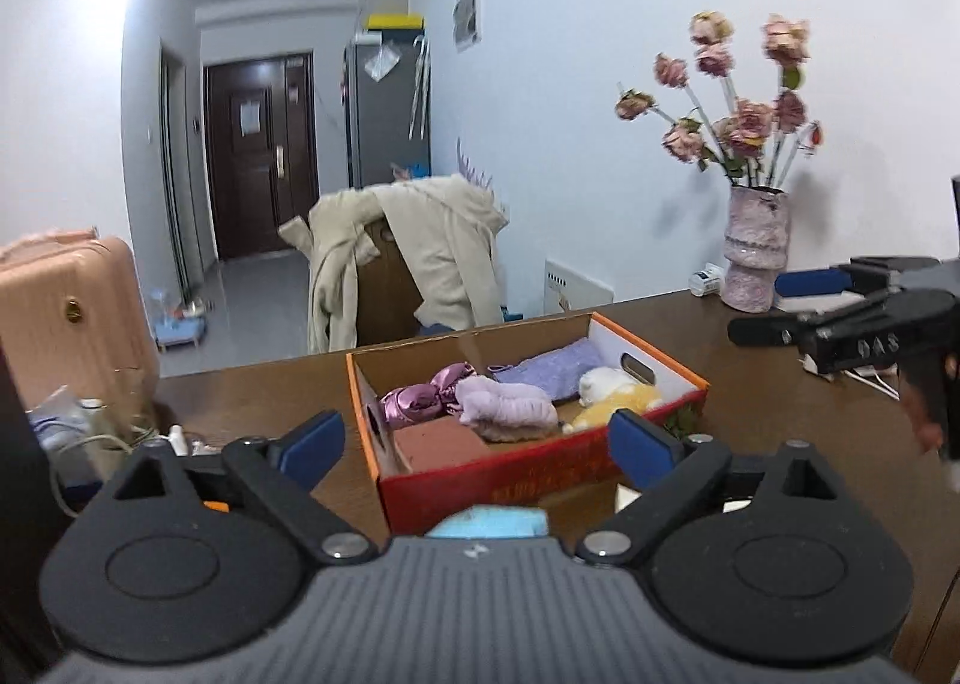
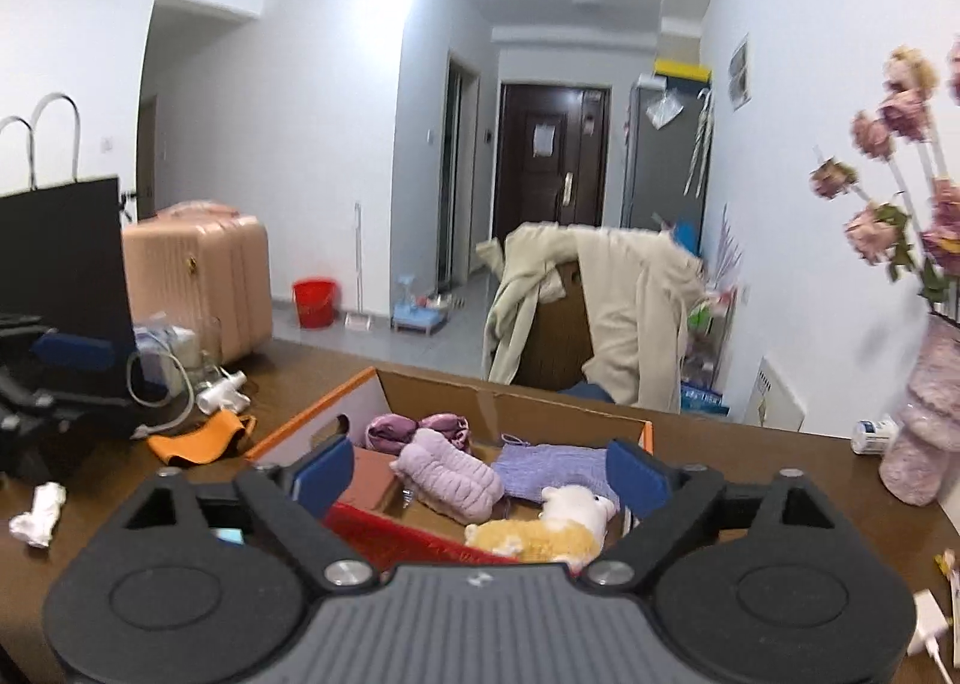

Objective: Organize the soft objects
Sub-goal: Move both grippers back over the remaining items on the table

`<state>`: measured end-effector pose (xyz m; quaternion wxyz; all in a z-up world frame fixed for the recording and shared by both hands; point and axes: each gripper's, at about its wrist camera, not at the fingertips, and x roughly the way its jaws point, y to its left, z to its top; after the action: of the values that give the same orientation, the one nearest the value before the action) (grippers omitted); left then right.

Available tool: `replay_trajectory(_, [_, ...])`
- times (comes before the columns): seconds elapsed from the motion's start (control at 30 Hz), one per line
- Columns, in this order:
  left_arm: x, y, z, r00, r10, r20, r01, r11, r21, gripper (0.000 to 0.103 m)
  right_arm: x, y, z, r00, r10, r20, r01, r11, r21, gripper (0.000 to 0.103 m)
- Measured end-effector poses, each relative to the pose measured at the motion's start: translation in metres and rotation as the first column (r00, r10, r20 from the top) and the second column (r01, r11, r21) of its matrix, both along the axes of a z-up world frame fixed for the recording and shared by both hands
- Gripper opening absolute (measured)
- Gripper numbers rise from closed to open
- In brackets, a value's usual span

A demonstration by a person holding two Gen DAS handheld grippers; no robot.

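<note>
The soft stuff sits in the orange-and-red cardboard shoebox [image 1: 648, 351] on the dark brown wooden table [image 1: 750, 384]: a shiny purple satin scrunchie [image 1: 423, 393], a fluffy lilac headband [image 2: 447, 471], a lavender knitted cloth [image 2: 552, 471] and a yellow-and-white plush toy [image 2: 543, 531]. Both the left gripper [image 1: 477, 441] and right gripper [image 2: 480, 471] hang wide open with nothing in them. Risks, I'd guess: an orange fabric piece [image 2: 201, 438] and a crumpled white wad [image 2: 39, 513] outside the box could get skipped, or a careless reach could shove the light box or knock the pink ceramic vase [image 1: 753, 249].
</note>
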<state>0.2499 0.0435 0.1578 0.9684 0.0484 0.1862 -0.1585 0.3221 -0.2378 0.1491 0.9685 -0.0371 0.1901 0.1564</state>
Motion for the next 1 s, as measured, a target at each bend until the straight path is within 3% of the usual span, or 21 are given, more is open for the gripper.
replay_trajectory(0.1, [-0.032,0.003,-0.008,0.999,0.028,0.022,-0.028,1.0,0.014,0.101,-0.031,-0.001,-0.002,0.999,-0.04,0.023,0.04,0.999,-0.003,0.093])
replay_trajectory(0.3, [-0.079,0.016,-0.029,0.994,0.107,0.012,-0.107,0.994,-0.036,0.103,-0.087,-0.001,-0.018,0.998,-0.037,0.045,0.036,0.999,0.029,0.098])
replay_trajectory(0.43, [-0.102,0.019,-0.049,0.986,0.169,-0.002,-0.169,0.985,-0.038,0.103,-0.111,0.006,-0.037,0.999,-0.045,0.016,0.044,0.999,0.022,0.098])
replay_trajectory(0.5, [-0.112,0.023,-0.063,0.981,0.19,-0.028,-0.191,0.979,-0.073,0.103,-0.123,0.007,-0.049,0.998,-0.054,-0.016,0.054,0.998,0.023,0.098])
replay_trajectory(0.67, [-0.115,0.027,-0.095,0.968,0.204,-0.147,-0.218,0.972,-0.084,0.103,-0.141,0.004,-0.078,0.995,-0.06,-0.084,0.065,0.996,0.06,0.098])
replay_trajectory(0.87, [-0.107,0.014,-0.103,0.968,0.177,-0.175,-0.194,0.977,-0.085,0.103,-0.142,0.002,-0.095,0.99,-0.065,-0.126,0.074,0.995,0.064,0.097])
replay_trajectory(1.0, [-0.094,-0.005,-0.108,0.969,0.149,-0.196,-0.168,0.982,-0.081,0.103,-0.133,0.008,-0.101,0.988,-0.016,-0.156,0.029,0.996,0.08,0.085])
